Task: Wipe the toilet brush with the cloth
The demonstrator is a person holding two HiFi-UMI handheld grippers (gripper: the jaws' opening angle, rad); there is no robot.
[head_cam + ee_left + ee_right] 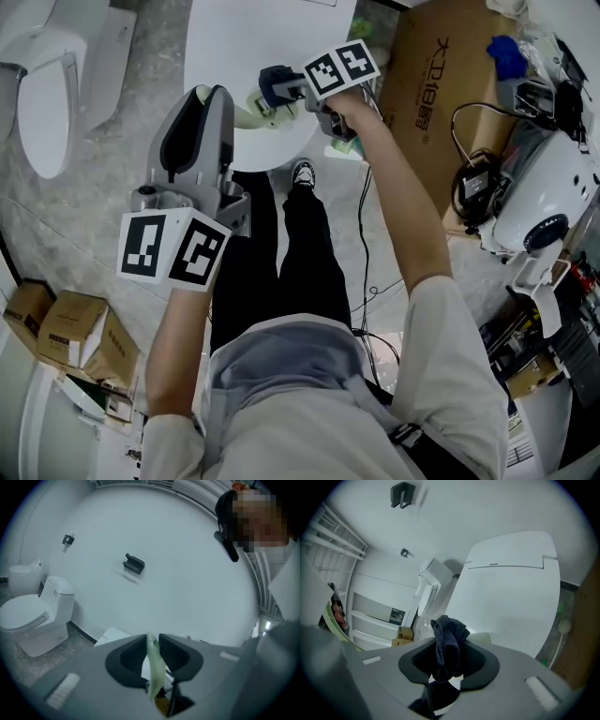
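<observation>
In the head view my left gripper points away from me, shut on the pale green handle of the toilet brush, which sticks out to the right of its jaws. In the left gripper view the thin green handle stands pinched between the two dark pads of the gripper. My right gripper comes in from the right, shut on a dark blue cloth that sits against the handle. The right gripper view shows the bunched cloth gripped in the jaws of that gripper. The brush head is hidden.
A white toilet stands at the upper left and another white toilet lid lies just beyond the grippers. A large cardboard box, cables and a white machine crowd the right. Small boxes sit at lower left.
</observation>
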